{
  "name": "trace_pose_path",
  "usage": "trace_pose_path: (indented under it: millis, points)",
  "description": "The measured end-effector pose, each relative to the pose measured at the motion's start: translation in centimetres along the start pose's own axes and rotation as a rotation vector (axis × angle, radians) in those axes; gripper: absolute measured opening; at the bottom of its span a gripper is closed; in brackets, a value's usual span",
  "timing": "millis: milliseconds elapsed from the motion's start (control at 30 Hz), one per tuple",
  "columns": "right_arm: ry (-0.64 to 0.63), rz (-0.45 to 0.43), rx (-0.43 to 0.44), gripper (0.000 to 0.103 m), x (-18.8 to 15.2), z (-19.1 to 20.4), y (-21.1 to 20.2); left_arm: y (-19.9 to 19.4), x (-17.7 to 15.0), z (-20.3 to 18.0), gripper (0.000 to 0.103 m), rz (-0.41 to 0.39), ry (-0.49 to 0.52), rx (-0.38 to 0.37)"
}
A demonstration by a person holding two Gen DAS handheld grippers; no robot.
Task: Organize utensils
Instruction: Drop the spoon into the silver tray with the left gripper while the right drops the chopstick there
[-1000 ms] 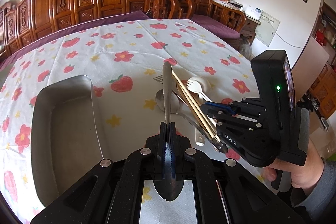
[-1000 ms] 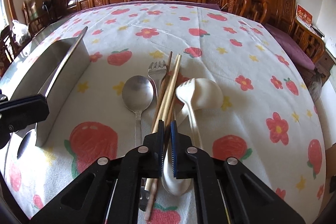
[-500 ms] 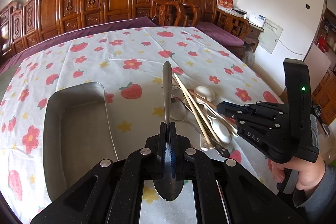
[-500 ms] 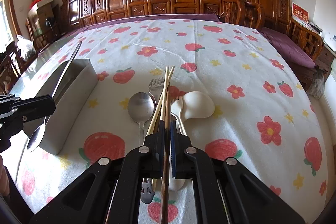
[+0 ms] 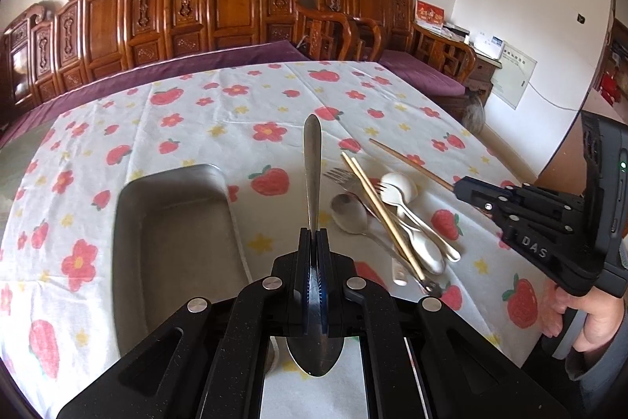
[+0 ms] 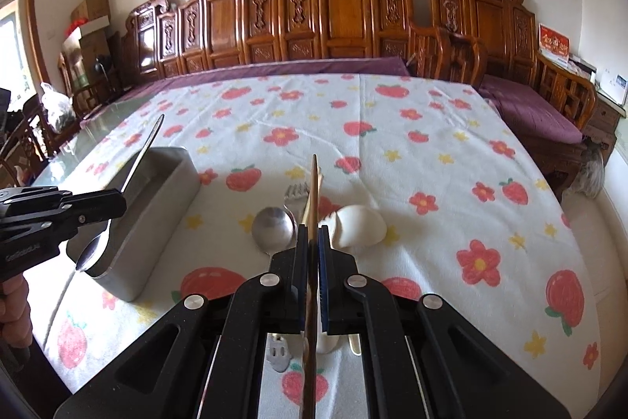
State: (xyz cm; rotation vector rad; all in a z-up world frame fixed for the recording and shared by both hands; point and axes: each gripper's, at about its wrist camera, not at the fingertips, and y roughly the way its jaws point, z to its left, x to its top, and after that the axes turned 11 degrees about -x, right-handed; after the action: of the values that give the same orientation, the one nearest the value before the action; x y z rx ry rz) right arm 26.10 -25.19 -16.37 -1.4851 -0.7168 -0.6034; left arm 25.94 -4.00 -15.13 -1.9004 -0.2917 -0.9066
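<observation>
My left gripper (image 5: pixel 314 234) is clamped on a metal spoon (image 5: pixel 312 160), its handle pointing up and away and its bowl hanging under the jaws, just beside the near right corner of the metal tray (image 5: pixel 172 222). My right gripper (image 6: pixel 313 232) is closed tight on a single brown chopstick (image 6: pixel 314 191), lifted clear of the tablecloth (image 6: pixel 412 144), to the right of the tray. The rest of the utensils lie on the cloth to the right of the tray: a second metal spoon (image 5: pixel 347 216), a metal fork (image 5: pixel 339 177), a pair of pale chopsticks (image 5: pixel 376 207) crossing them, and a white spoon (image 5: pixel 400 183) with a white fork (image 5: pixel 388 193) over it.
</observation>
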Motion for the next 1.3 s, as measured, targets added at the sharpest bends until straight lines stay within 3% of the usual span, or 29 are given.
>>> trace_pose_path:
  millis: [333, 733, 1033, 1300]
  points:
    - [-0.062, -0.021, 0.088, 0.006, -0.2, 3.5, -1.6, -2.2, 0.3, 4.9, 0.003, -0.008, -0.071, 0.074]
    - [-0.098, -0.002, 0.128, 0.006, -0.9, 5.4, -1.4, 2.2, -1.6, 8.8, 0.003, 0.126, -0.138, 0.147]
    - [-0.109, 0.008, 0.125, 0.006, -1.2, 5.6, -1.4, 3.5, -1.9, 9.8, 0.003, 0.162, -0.176, 0.166]
    - [-0.131, 0.0, 0.119, 0.006, -1.0, 6.4, -1.8, 1.3, -1.1, 10.8, 0.003, 0.103, -0.213, 0.168]
